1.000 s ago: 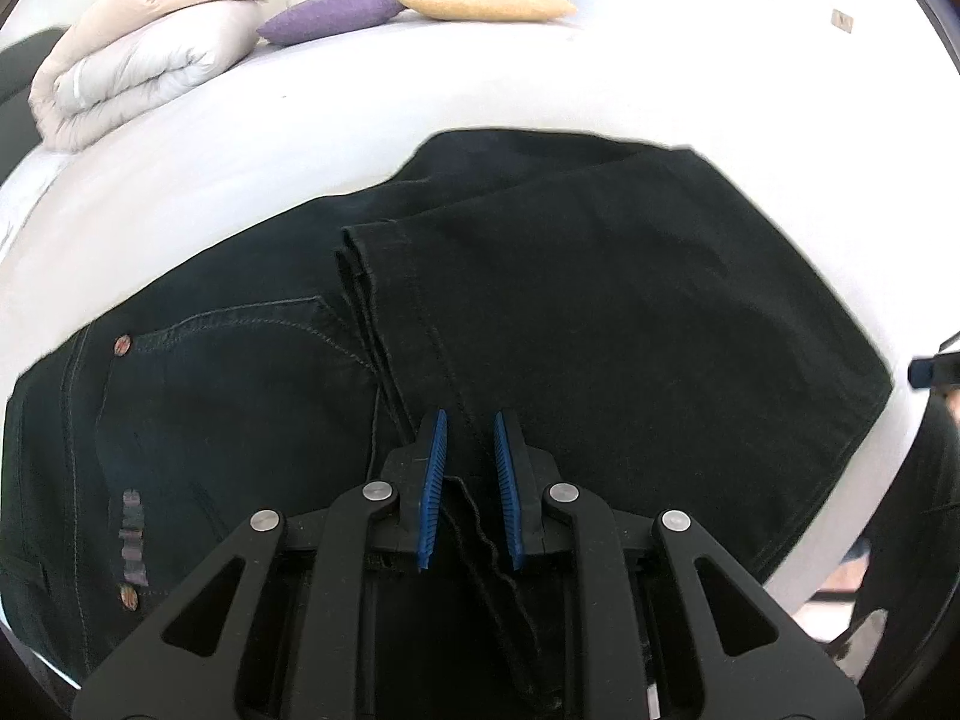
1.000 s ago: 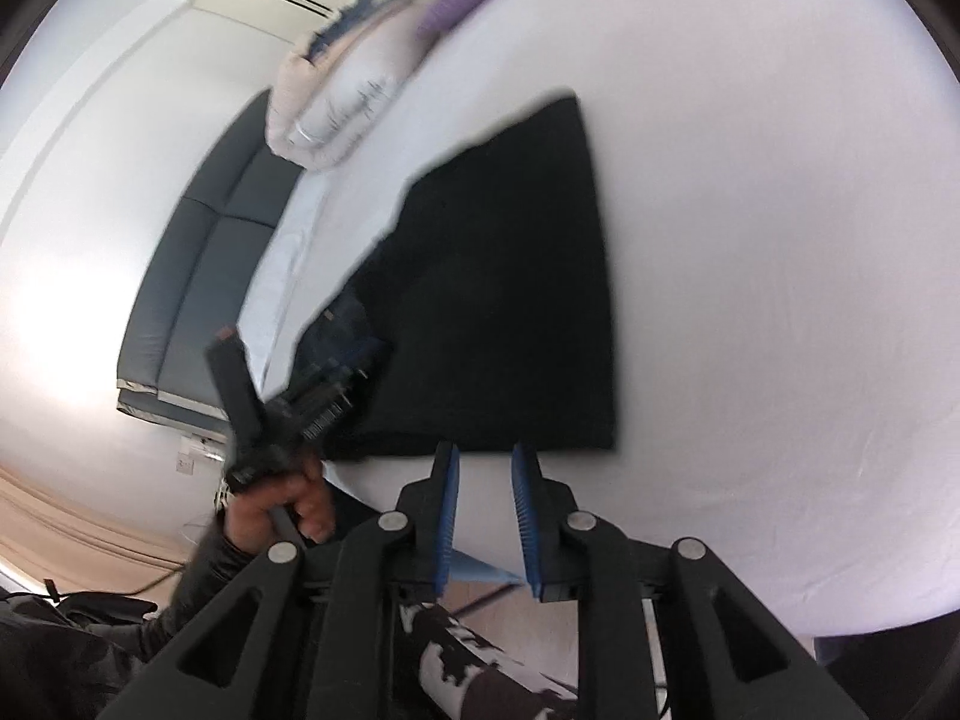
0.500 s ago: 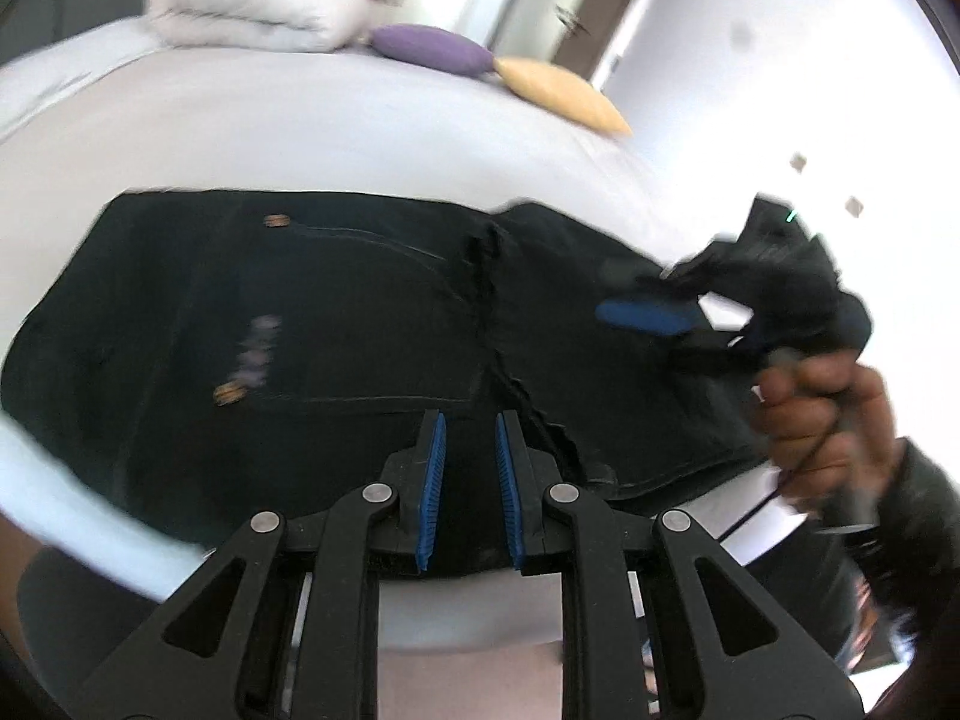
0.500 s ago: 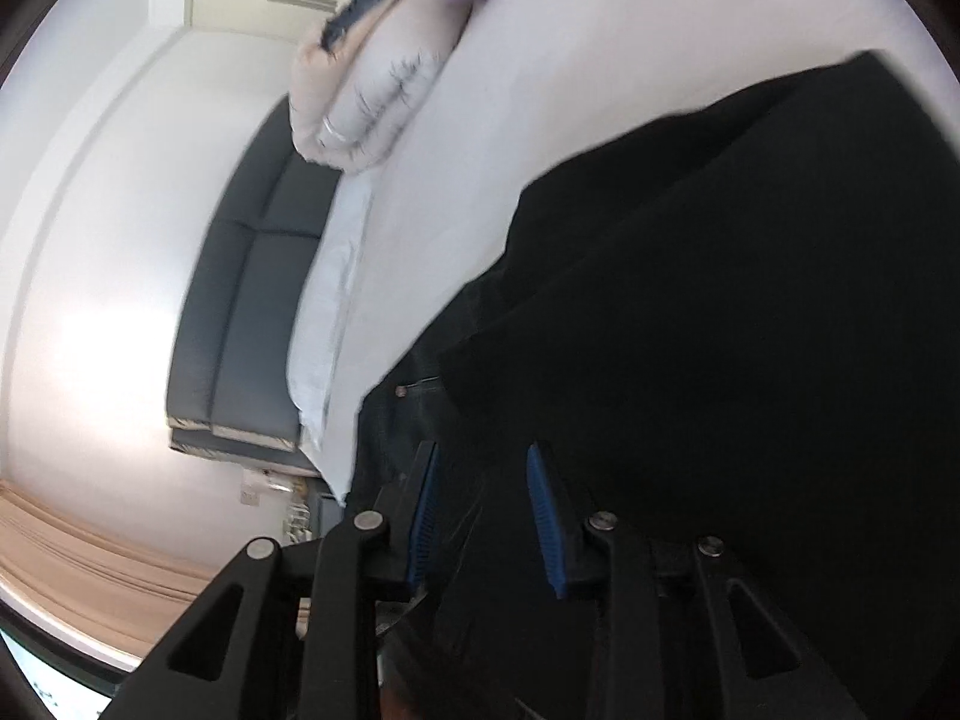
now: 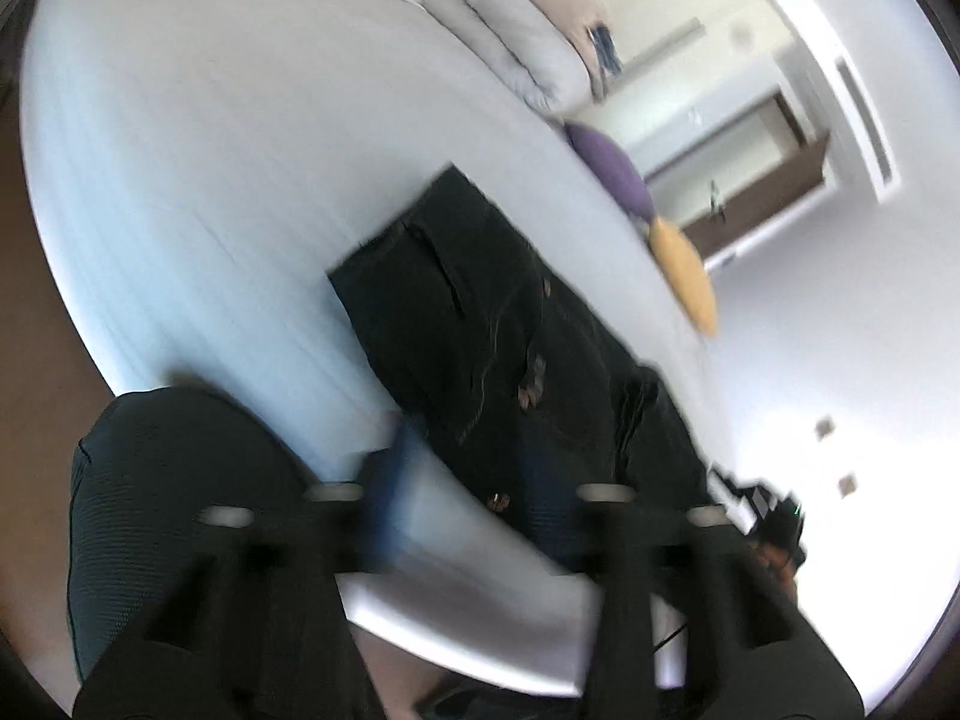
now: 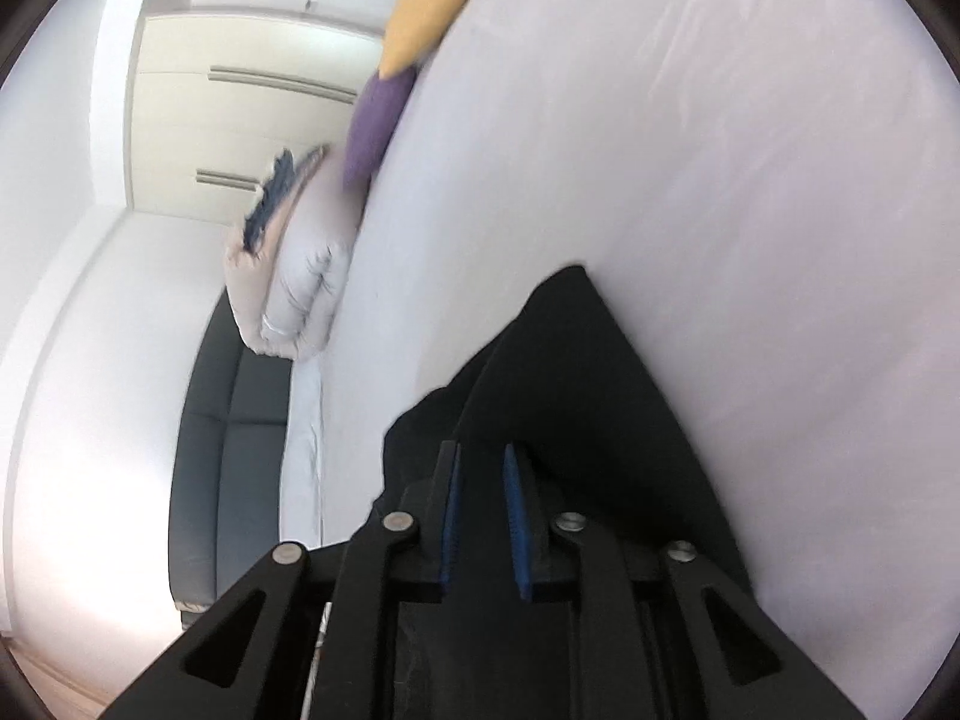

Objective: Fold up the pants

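Black pants (image 5: 480, 330) lie folded on the white bed (image 5: 210, 180), waistband and rivets toward the near edge. My left gripper (image 5: 468, 480) is blurred at the bed's near edge, its jaws opening wide with nothing held between them. The right gripper (image 5: 774, 516) shows in this view at the far right end of the pants, in a hand. In the right wrist view my right gripper (image 6: 482, 456) sits low over the pants (image 6: 570, 390). Its jaws are closing, and dark fabric fills the narrow gap between the blue pads (image 6: 450, 504).
A folded duvet (image 5: 516, 42), a purple cushion (image 5: 612, 168) and a yellow cushion (image 5: 684, 276) line the bed's far side. A dark sofa (image 6: 240, 432) stands beside the bed. The person's dark ribbed clothing (image 5: 180, 510) fills the left view's lower left.
The left gripper let go of the pants' fold, opened wide, rolled and swung away toward the waist end. The right gripper came down from beside the bed onto the pants.
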Demonstrator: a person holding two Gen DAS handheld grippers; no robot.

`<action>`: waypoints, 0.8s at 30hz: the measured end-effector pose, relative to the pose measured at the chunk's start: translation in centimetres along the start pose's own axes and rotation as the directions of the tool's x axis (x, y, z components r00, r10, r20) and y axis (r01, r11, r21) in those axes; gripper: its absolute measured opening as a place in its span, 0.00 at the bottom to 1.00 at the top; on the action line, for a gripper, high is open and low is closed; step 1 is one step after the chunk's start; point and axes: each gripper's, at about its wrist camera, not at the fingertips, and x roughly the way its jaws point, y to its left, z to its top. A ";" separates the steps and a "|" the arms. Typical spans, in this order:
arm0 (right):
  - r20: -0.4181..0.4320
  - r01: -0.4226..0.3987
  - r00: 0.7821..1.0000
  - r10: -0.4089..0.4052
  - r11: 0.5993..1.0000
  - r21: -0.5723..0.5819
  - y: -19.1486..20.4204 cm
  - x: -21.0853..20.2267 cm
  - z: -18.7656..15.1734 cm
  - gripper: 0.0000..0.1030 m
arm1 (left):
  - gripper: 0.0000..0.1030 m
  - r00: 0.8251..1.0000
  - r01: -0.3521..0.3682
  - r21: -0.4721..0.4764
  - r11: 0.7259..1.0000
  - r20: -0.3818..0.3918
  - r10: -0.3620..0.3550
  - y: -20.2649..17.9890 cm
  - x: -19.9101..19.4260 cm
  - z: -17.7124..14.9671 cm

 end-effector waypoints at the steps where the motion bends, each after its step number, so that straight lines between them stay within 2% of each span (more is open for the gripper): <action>1: -0.021 0.000 1.000 0.000 1.000 -0.012 0.3 0.2 -0.8 0.28 | 0.94 1.000 0.003 -0.017 1.000 0.025 -0.002 0.2 -0.4 0.1; 3: -0.093 -0.006 0.996 0.003 0.999 -0.035 1.0 1.5 -3.4 0.29 | 0.94 0.998 0.024 -0.041 0.999 0.057 -0.021 0.3 -1.0 0.1; 7: -0.219 -0.055 0.975 0.030 0.992 -0.109 3.5 4.1 -9.3 0.28 | 0.94 0.997 0.083 -0.132 0.988 0.017 -0.081 1.2 -0.5 0.0; 9: -0.324 -0.124 0.943 0.075 0.983 -0.133 5.3 5.4 -12.7 0.29 | 0.94 0.995 0.095 -0.174 0.980 0.010 -0.095 1.7 -0.2 0.1; 10: -0.352 -0.144 0.932 0.084 0.978 -0.148 6.2 5.6 -13.8 0.30 | 0.94 0.995 0.098 -0.184 0.978 0.015 -0.097 2.0 -0.1 0.3; 12: -0.425 -0.225 0.894 0.139 0.961 -0.159 7.9 5.8 -15.7 0.34 | 0.94 0.995 0.100 -0.205 0.974 0.022 -0.097 2.2 0.7 0.3; 14: -0.451 -0.277 0.875 0.177 0.947 -0.165 9.2 5.7 -16.5 0.47 | 0.94 0.994 0.108 -0.261 0.959 0.023 -0.106 3.4 1.0 0.3; 18: -0.443 -0.333 0.866 0.233 0.928 -0.164 10.3 5.1 -16.1 0.50 | 0.94 0.990 0.138 -0.351 0.926 0.056 -0.127 5.7 1.7 1.0; 24: -0.420 -0.294 0.879 0.225 0.950 -0.107 8.0 4.8 -15.7 0.50 | 0.94 0.989 0.145 -0.413 0.899 0.071 -0.127 7.4 3.1 1.9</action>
